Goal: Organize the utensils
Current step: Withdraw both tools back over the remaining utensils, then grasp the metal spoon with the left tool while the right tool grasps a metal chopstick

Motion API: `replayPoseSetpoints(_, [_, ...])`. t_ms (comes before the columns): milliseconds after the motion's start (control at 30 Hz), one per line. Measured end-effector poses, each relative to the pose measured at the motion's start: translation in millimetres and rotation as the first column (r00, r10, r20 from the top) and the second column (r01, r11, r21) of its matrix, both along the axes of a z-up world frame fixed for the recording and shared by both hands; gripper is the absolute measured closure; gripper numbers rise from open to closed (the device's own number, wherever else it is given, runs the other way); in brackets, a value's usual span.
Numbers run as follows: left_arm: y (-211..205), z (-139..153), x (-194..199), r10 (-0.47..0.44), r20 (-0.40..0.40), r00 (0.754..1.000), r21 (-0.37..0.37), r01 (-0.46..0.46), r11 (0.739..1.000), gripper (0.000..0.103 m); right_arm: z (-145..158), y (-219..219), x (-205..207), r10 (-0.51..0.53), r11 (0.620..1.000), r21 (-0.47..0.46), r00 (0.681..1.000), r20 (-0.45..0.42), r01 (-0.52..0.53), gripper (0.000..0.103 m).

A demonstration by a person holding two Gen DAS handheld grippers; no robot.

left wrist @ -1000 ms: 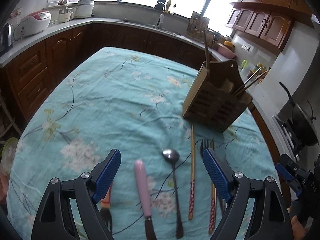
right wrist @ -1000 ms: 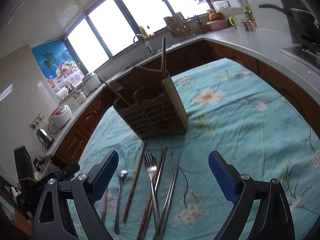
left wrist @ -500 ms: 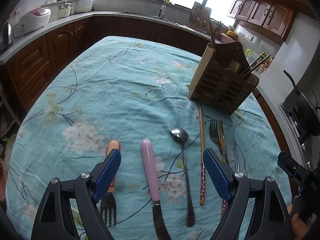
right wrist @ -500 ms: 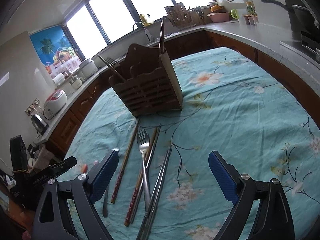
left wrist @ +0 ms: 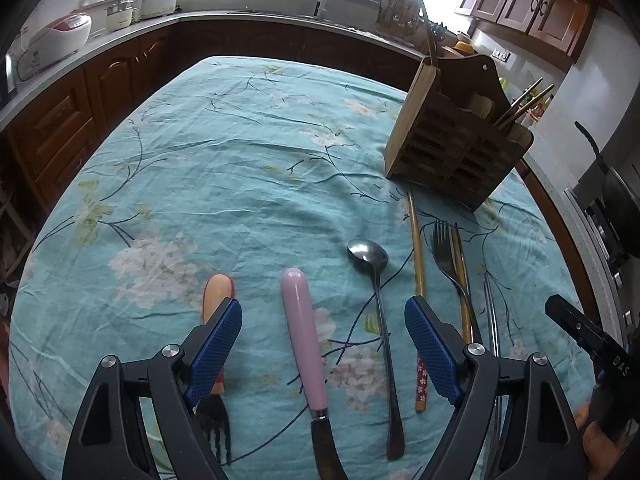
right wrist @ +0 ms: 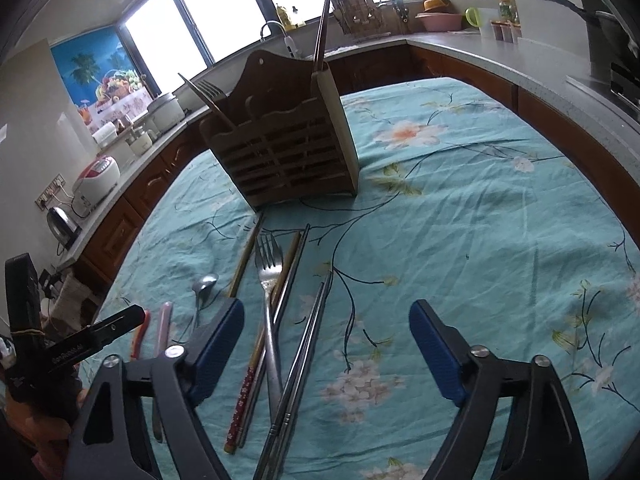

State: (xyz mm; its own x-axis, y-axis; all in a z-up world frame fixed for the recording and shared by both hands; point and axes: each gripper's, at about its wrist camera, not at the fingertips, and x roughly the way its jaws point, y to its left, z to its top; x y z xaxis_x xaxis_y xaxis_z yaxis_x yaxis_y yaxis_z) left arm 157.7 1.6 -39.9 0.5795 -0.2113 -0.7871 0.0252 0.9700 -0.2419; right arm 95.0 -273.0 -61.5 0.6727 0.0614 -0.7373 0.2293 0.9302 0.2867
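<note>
A wooden utensil holder [left wrist: 452, 148] [right wrist: 288, 152] stands on the floral tablecloth [left wrist: 224, 184] with chopsticks and a fork in it. In front of it lie an orange-handled fork [left wrist: 214, 292], a pink-handled knife [left wrist: 302, 332], a spoon [left wrist: 370, 258], patterned chopsticks [left wrist: 418, 264], a metal fork [left wrist: 446, 252] [right wrist: 269, 272] and steel chopsticks [right wrist: 306, 344]. My left gripper [left wrist: 323, 324] is open above the pink knife's handle. My right gripper [right wrist: 326, 328] is open above the steel chopsticks, with nothing in it.
Kitchen counters run around the table, with a rice cooker [left wrist: 60, 36] and kettle [right wrist: 62, 224] on the left, a sink at the back and a stove with a pan [left wrist: 616, 196] on the right. The table edge curves close on the right [right wrist: 624, 184].
Both grippers have drawn back and tilted down, so more of the utensil row shows. The orange-handled fork has come into view. Both stay open and empty.
</note>
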Motion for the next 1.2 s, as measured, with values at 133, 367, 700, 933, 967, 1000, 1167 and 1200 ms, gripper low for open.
replayPoseSetpoints(133, [-3, -4, 10, -0.007, -0.01, 1.0, 0.007, 0.007, 1.0, 0.022, -4, 0, 8, 0.012, 1.0, -0.003, 1.0, -0.019, -0.012, 0.033])
replayPoseSetpoints(367, [-14, -15, 29, -0.028, -0.038, 0.999, 0.016, 0.028, 0.999, 0.03, -15, -1, 27, 0.026, 1.0, -0.005, 0.998, -0.059, -0.026, 0.046])
replayPoseSetpoints(700, [-29, -35, 56, -0.057, -0.081, 0.995, 0.033, 0.06, 0.998, 0.044, -35, 4, 48, 0.057, 0.996, -0.052, 0.987, -0.152, -0.066, 0.077])
replayPoseSetpoints(933, [-39, -43, 69, -0.078, -0.091, 0.993, 0.052, 0.083, 0.995, 0.051, -41, 8, 56, 0.071, 0.991, -0.102, 0.982, -0.175, -0.09, 0.083])
replayPoseSetpoints(967, [-41, -43, 71, -0.081, -0.093, 0.992, 0.054, 0.086, 0.995, 0.051, -41, 9, 59, 0.074, 0.989, -0.11, 0.981, -0.18, -0.095, 0.083])
replayPoseSetpoints(1000, [-42, -43, 72, -0.086, -0.094, 0.992, 0.053, 0.091, 0.994, 0.052, -41, 10, 61, 0.077, 0.988, -0.118, 0.98, -0.184, -0.1, 0.084])
replayPoseSetpoints(1167, [-49, -45, 77, -0.109, -0.094, 0.99, 0.079, 0.117, 0.99, 0.054, -41, 17, 69, 0.099, 0.98, -0.151, 0.974, -0.205, -0.131, 0.083])
replayPoseSetpoints(1200, [-51, -46, 78, -0.112, -0.091, 0.989, 0.089, 0.12, 0.989, 0.055, -40, 19, 69, 0.104, 0.977, -0.163, 0.972, -0.209, -0.14, 0.084])
